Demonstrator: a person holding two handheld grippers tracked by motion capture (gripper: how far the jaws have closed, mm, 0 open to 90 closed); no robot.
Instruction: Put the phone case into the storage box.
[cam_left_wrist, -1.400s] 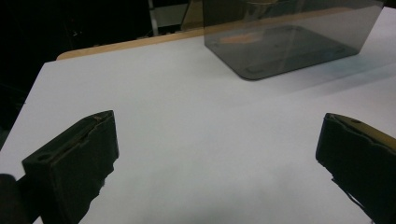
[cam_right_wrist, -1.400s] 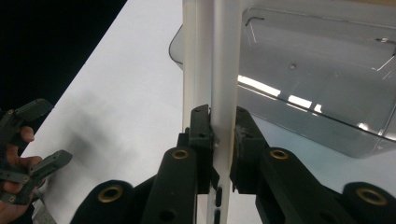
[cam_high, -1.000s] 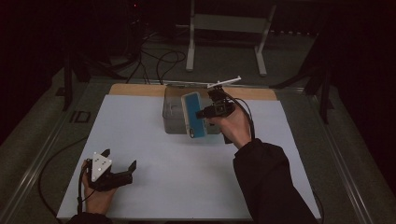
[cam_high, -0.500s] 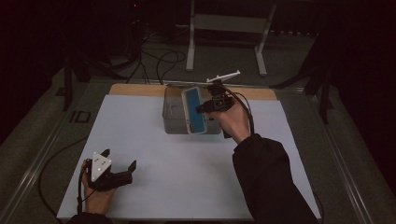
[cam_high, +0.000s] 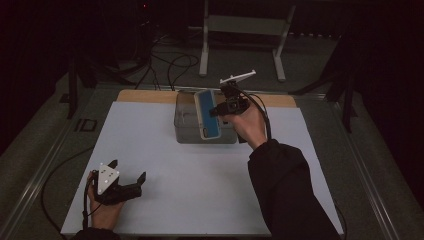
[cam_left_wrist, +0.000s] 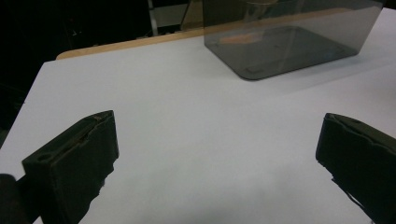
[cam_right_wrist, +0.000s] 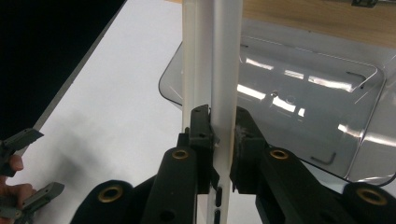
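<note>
Over the clear bin (cam_high: 186, 122), right gripper (cam_high: 216, 111) clamping phone (cam_high: 207, 114) — left gripper (cam_high: 127, 176) agape.

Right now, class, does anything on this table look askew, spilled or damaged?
Nothing looks spilled or broken. The phone is tilted over the clear box because the right gripper is clamped on its edge. The left gripper rests open on the white table.

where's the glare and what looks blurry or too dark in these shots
High view: dim overall, surroundings nearly black, white table sheet evenly lit. Right gripper view: bright glare streaks on the clear bin; the phone clamped edge-on in the right gripper looks washed out. Left gripper view: the left gripper has soft, out-of-focus jaws, and faint shadow lies beside the bin.
</note>
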